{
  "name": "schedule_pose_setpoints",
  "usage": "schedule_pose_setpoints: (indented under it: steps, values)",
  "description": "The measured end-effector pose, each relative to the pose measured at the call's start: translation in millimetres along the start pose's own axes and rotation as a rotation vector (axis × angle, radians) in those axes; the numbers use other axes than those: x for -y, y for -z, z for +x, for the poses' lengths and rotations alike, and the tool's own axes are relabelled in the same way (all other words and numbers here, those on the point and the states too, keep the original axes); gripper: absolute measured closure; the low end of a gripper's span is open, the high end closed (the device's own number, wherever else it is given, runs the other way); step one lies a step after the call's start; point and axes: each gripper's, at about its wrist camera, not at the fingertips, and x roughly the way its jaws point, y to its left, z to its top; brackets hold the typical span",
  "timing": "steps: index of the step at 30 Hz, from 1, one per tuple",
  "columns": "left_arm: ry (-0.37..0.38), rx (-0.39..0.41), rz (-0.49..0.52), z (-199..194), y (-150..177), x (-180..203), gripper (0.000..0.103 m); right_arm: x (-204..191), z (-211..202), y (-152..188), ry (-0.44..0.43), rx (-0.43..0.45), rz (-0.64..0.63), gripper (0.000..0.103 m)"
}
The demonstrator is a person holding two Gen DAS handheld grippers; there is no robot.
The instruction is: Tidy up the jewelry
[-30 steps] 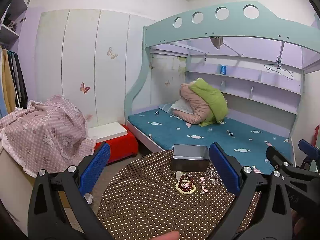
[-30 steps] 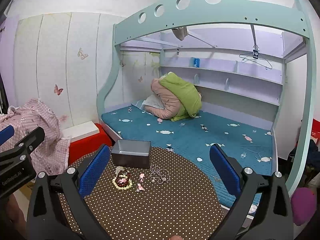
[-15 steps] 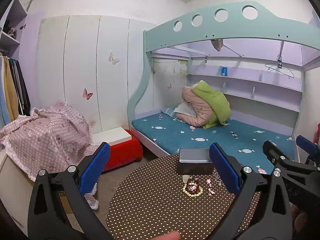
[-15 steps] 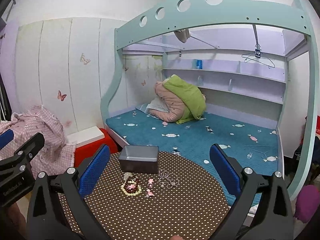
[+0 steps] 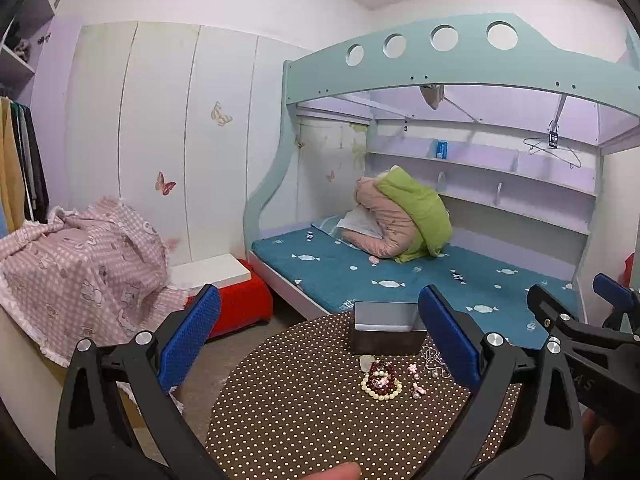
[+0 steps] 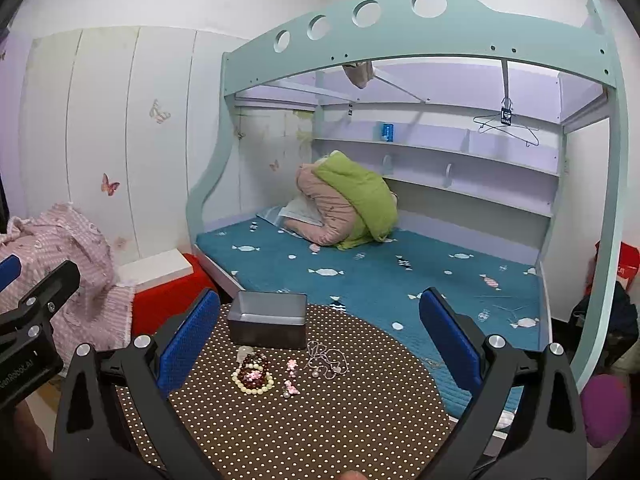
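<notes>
Both grippers, left [image 5: 318, 344] and right [image 6: 318, 344], fingers wide, empty. My worry: thin chain [image 6: 326, 360] tangles w/ beads [image 6: 253, 374], drags off table [image 6: 320, 432].

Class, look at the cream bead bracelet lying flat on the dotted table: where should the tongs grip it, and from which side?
Grip the cream bead bracelet at its near bare arc, from above: it lies flat, and dark red beads crowd its far side.
</notes>
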Motion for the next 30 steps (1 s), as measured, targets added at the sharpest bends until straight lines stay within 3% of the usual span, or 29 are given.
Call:
schedule_pose_setpoints:
  steps: [11, 20, 30]
  values:
    - [0.009, -0.012, -0.007, 19, 3, -8, 0.005, -12, 14, 3, 0.026, -0.019, -0.023, 0.007]
    - [-0.017, -0.077, 0.002, 49, 15, -7, 0.005, 1, 44, 14, 0.014, -0.076, 0.004, 0.007]
    - [-0.039, -0.250, 0.040, 123, 56, 10, 0.005, 26, 100, 45, 0.011, -0.209, 0.023, 0.007]
